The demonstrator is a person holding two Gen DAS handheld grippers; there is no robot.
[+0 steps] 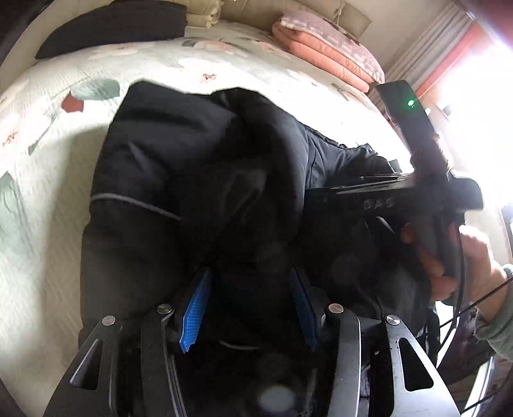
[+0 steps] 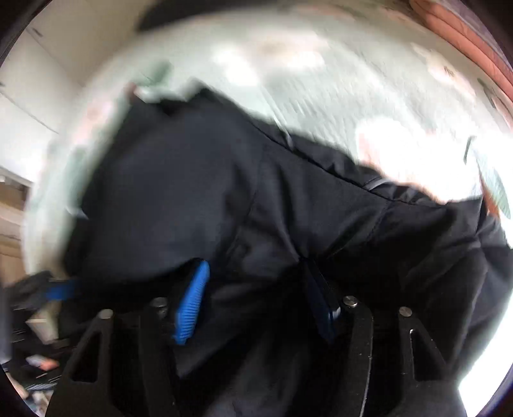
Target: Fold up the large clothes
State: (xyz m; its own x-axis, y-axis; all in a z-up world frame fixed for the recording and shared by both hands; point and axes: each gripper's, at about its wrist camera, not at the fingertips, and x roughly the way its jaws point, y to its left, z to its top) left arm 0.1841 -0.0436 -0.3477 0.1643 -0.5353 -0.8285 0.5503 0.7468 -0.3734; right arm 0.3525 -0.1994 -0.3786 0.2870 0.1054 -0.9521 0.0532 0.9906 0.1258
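A large black jacket (image 1: 179,179) is spread in a loose heap on a bed (image 1: 41,224) that is covered with a pale quilt printed with flowers. The jacket lies near the front edge of the bed and takes up most of its middle. A thin grey stripe (image 1: 134,205) is seen on the jacket's left part.

The left tongs (image 1: 253,308) are pointed down at the near part of the jacket. Their blue pads (image 1: 197,311) are held apart at a middle width, and dark cloth is seen between them; it cannot be told whether the pads press on this cloth.

The right tongs (image 2: 256,301) are also pointed down over the jacket, more to the right side of the bed. The right wrist picture is blurred. Their jaws are held moderately wide, and a fold of the black cloth is seen between the pads (image 2: 192,304), but a grip cannot be confirmed. In the left wrist view the body of this tool (image 1: 394,199) is seen over the jacket's right part, and it is held by a hand (image 1: 465,266) in a grey-green sleeve (image 1: 500,324).

At the far edge of the bed a folded pink blanket (image 1: 327,45) is placed toward the right corner, and a black folded item (image 1: 115,29) toward the left corner, with a cream folded item (image 1: 202,12) beside it. A curtain (image 1: 433,48) is seen at the right.
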